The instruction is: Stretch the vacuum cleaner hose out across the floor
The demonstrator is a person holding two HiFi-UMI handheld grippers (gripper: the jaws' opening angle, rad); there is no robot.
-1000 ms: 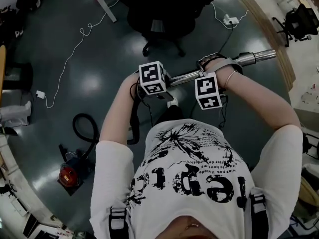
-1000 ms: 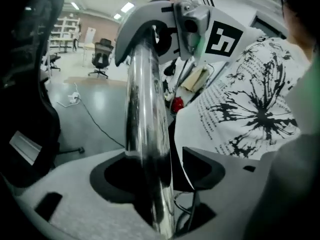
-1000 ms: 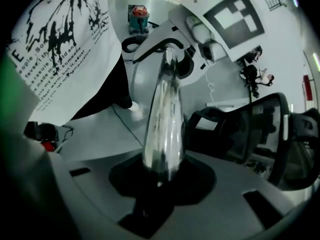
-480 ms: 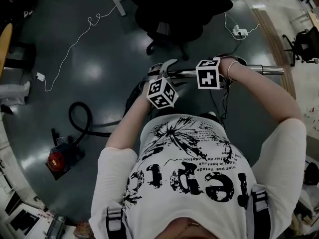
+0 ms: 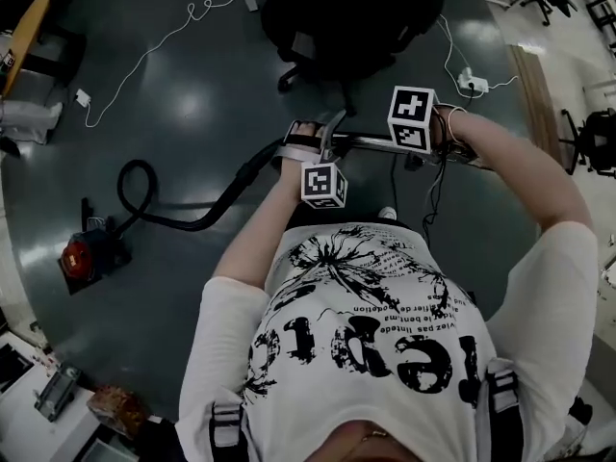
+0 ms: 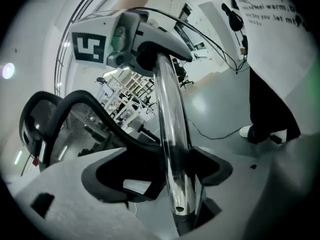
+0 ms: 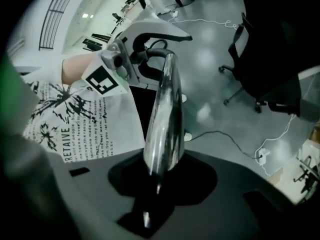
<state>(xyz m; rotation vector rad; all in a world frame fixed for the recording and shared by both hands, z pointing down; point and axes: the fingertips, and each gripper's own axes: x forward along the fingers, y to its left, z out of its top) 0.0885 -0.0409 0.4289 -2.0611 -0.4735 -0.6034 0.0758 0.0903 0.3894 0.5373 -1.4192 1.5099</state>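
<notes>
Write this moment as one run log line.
left gripper: jaws just opened, metal tube between | right gripper: shut on metal tube | hose: curved on floor

Head view: hose [image 5: 197, 226] runs up under the left hand [image 5: 299, 146]; its joint with the metal tube [image 5: 371, 142] is covered. Tube's other end hidden behind the right hand [image 5: 452, 133]. Body of vacuum cleaner [image 5: 79, 256] small and dark, no detail readable. Black office chair [image 5: 337, 17] cut off by the top edge. Person's torso [image 5: 366, 335] blocks the floor [image 5: 192, 94] straight below. A few small items [image 5: 60, 391] at the lower left corner too small to name. Right gripper view: tube's near end sinks into black shadow, tip not made out.
</notes>
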